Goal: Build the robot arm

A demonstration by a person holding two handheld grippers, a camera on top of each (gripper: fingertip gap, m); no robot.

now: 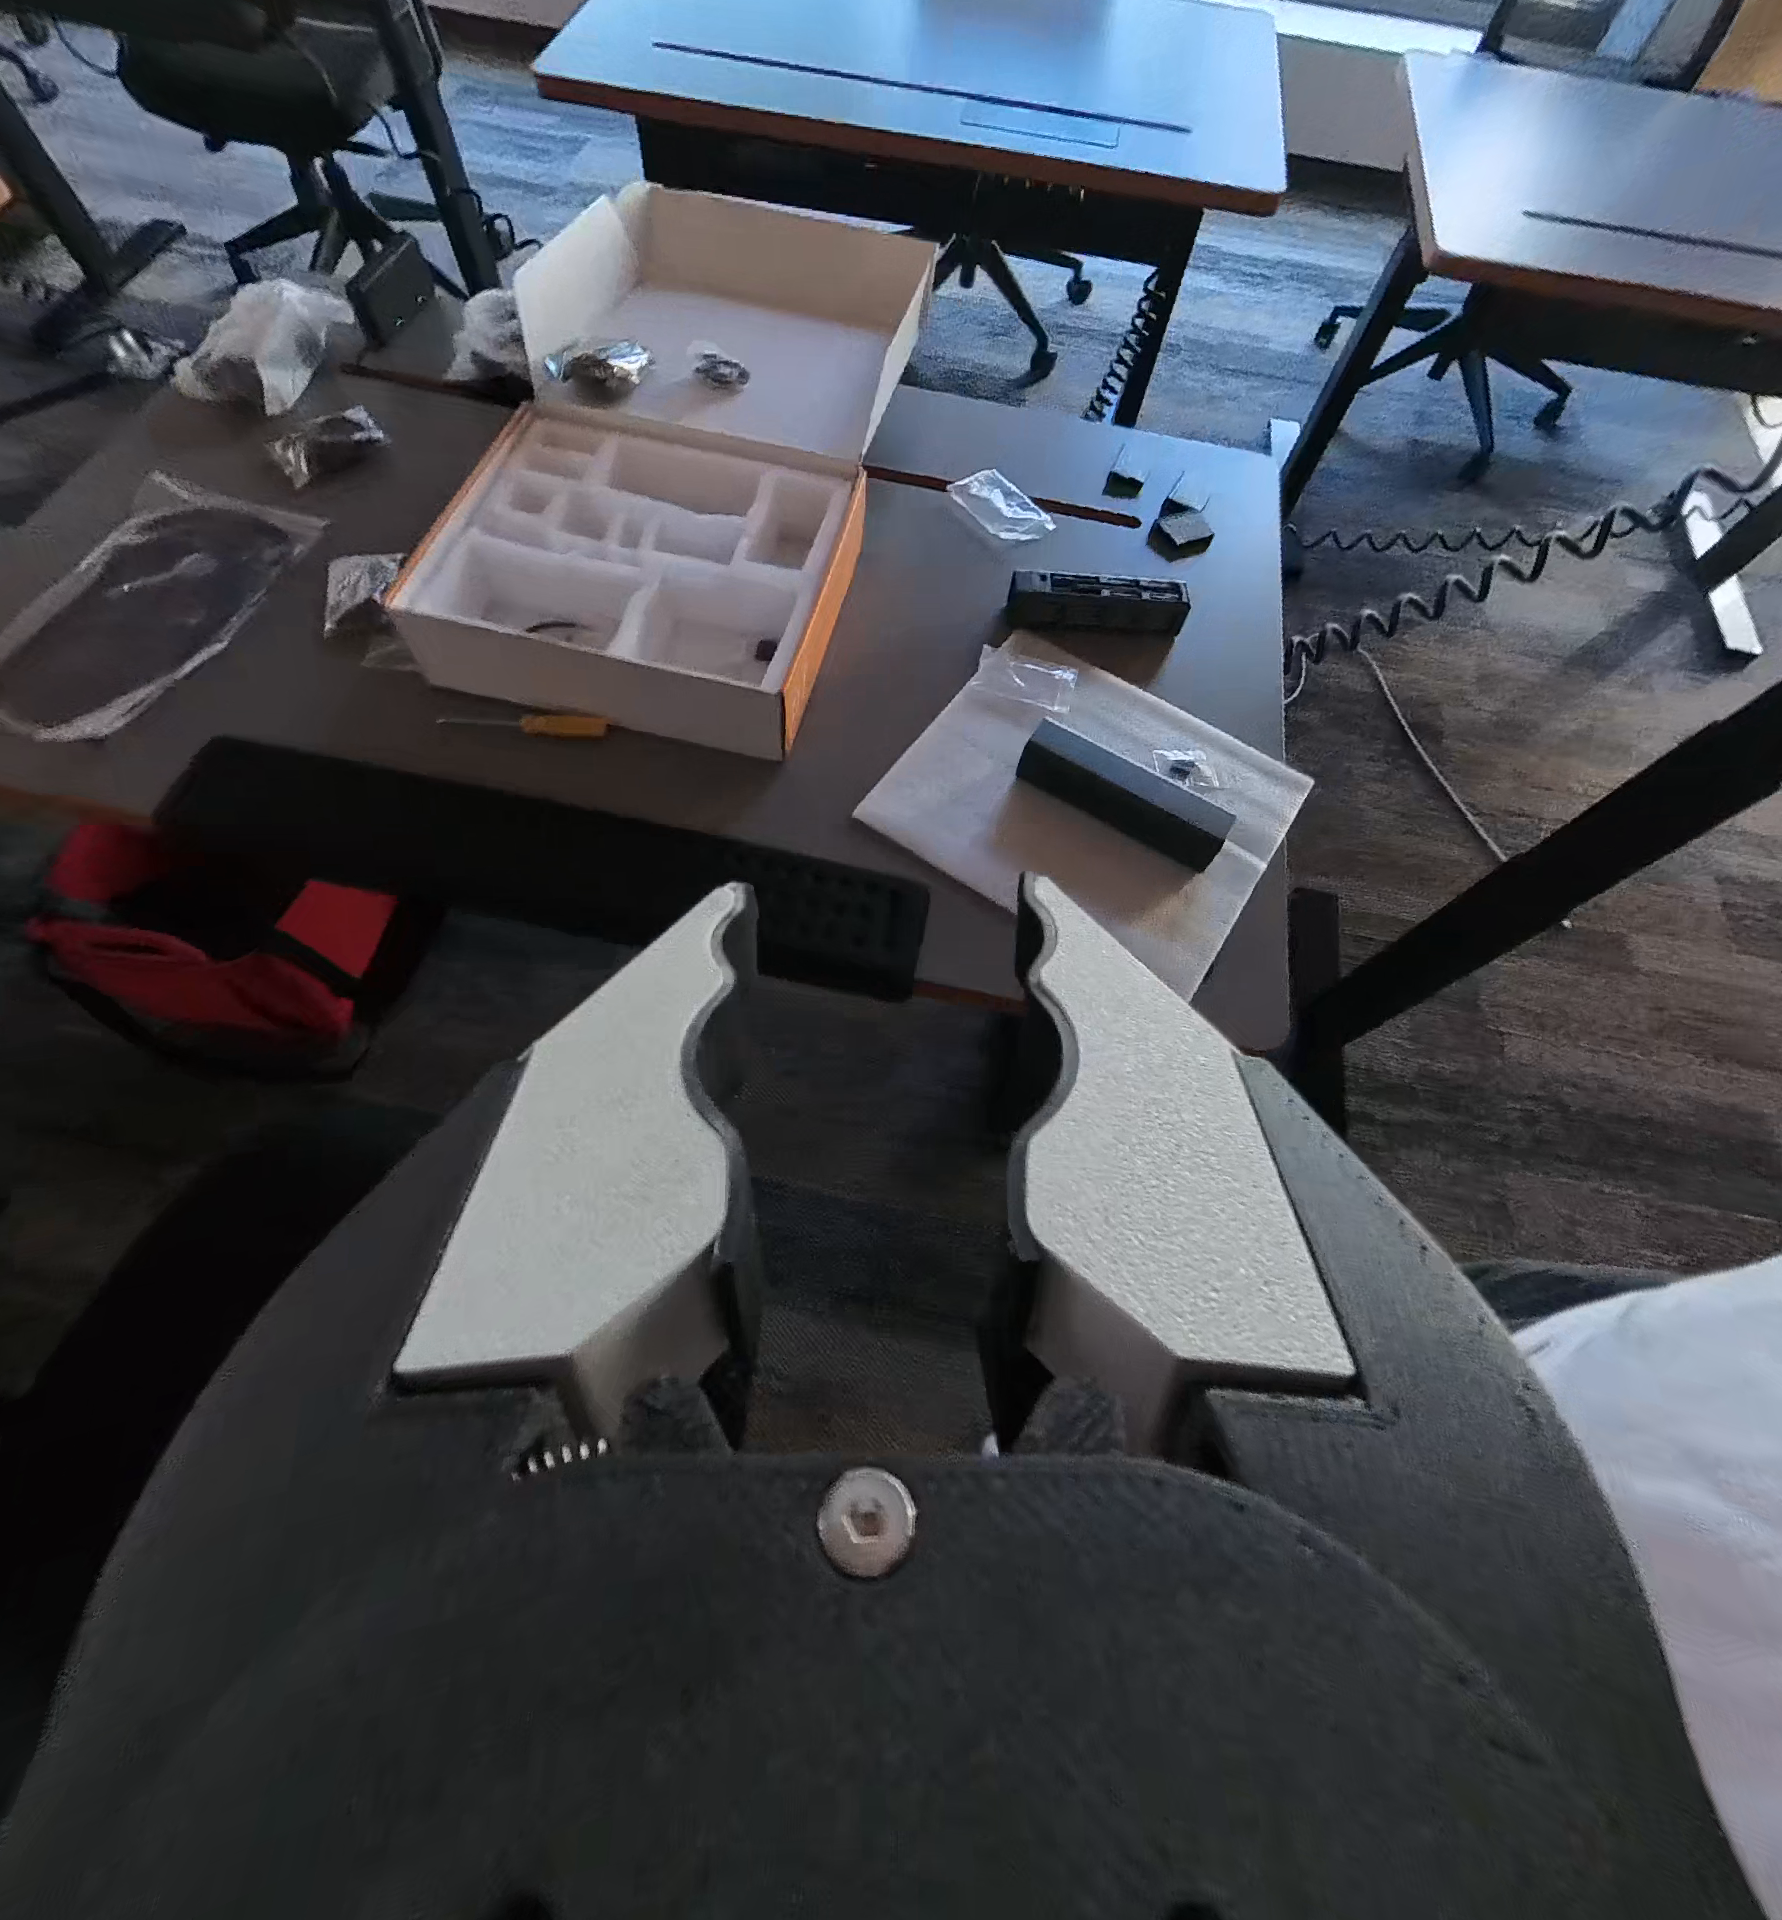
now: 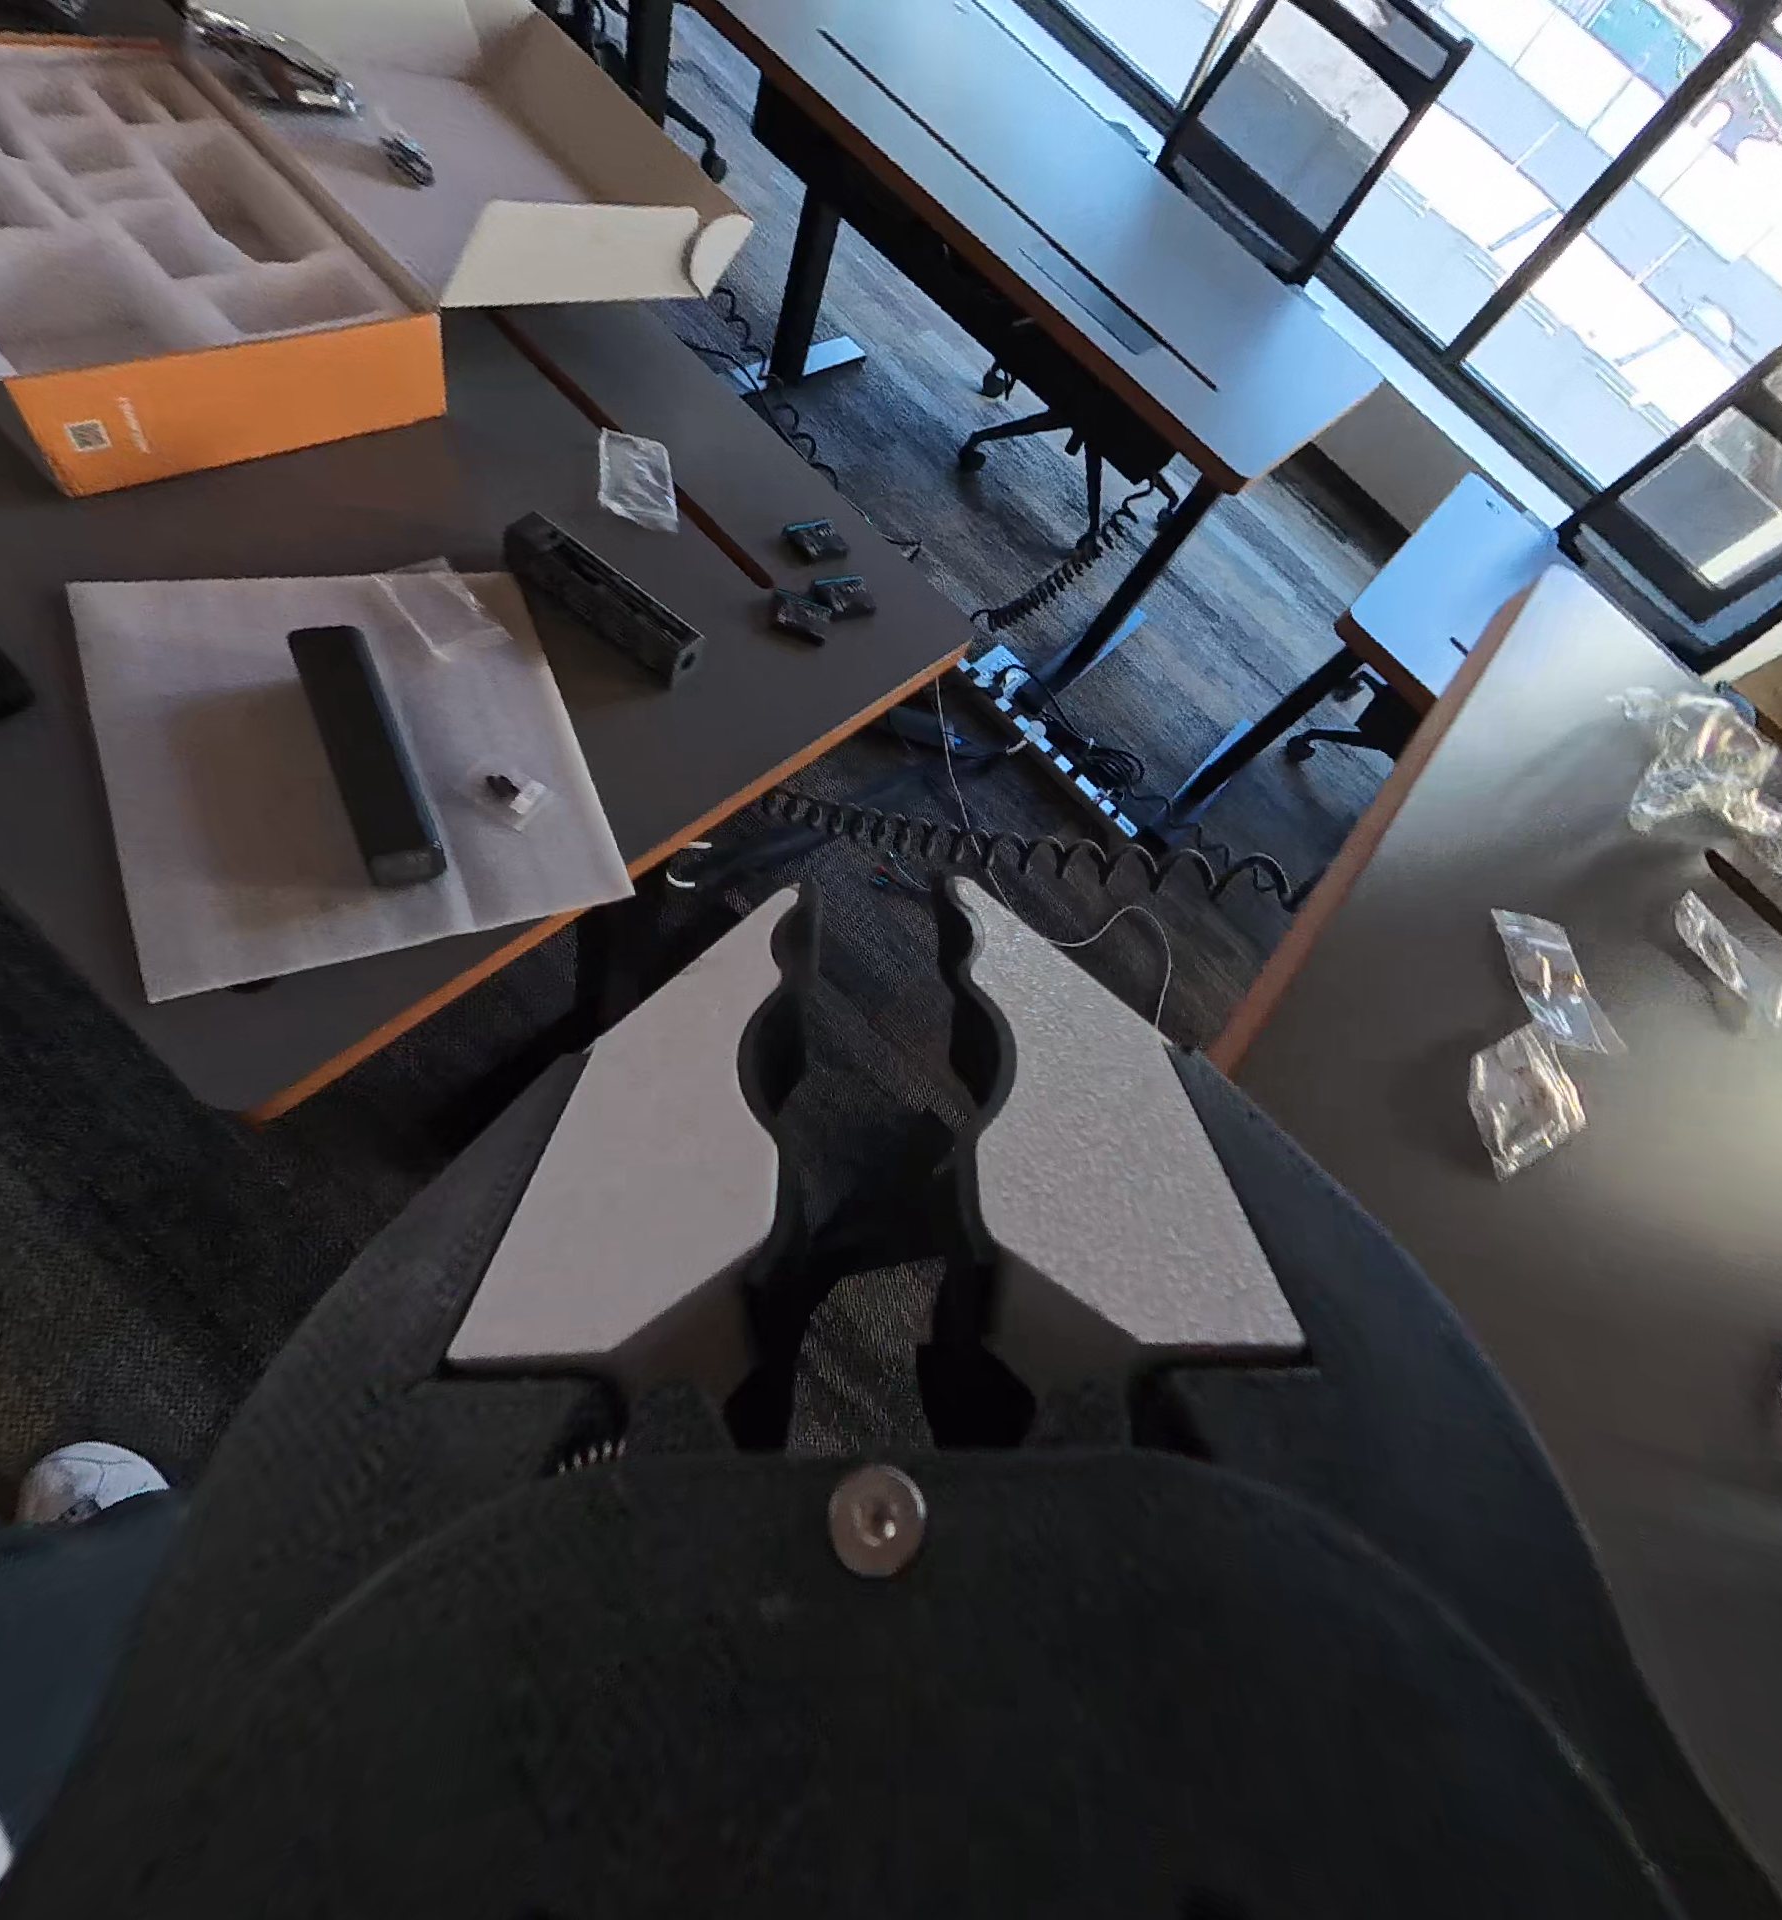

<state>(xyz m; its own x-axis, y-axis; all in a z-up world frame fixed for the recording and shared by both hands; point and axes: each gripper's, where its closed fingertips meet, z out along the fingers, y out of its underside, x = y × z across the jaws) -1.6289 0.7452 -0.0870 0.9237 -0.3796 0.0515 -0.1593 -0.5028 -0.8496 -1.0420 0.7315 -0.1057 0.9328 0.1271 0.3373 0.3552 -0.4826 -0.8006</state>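
My left gripper [image 1: 887, 902] is open and empty, held off the near edge of a dark grey table [image 1: 918, 644]. Nearest beyond its tips is a black bar [image 1: 1126, 805] lying on a white foam sheet [image 1: 970, 790]. My right gripper [image 2: 879, 900] is open by a narrow gap and empty, above the floor between two tables. The black bar [image 2: 367, 753] lies up and to its left. An open orange-and-white box with a foam insert [image 1: 638, 582] stands mid-table, also in the right wrist view [image 2: 139, 239]. A black ribbed block [image 1: 1095, 601] [image 2: 601, 597] lies behind the sheet.
Small black pieces [image 2: 825, 597] and clear bags [image 1: 1001, 504] lie near the table's far edge. A yellow screwdriver [image 1: 554, 724] and a black slab [image 1: 554, 842] lie at the near edge. A red bag [image 1: 212, 956] and a coiled cable [image 2: 1022, 852] are on the floor. Another grey table [image 2: 1489, 1351] with plastic bags [image 2: 1531, 1060] stands on the right. Spacing between my two grippers at the tips: around 60 cm.
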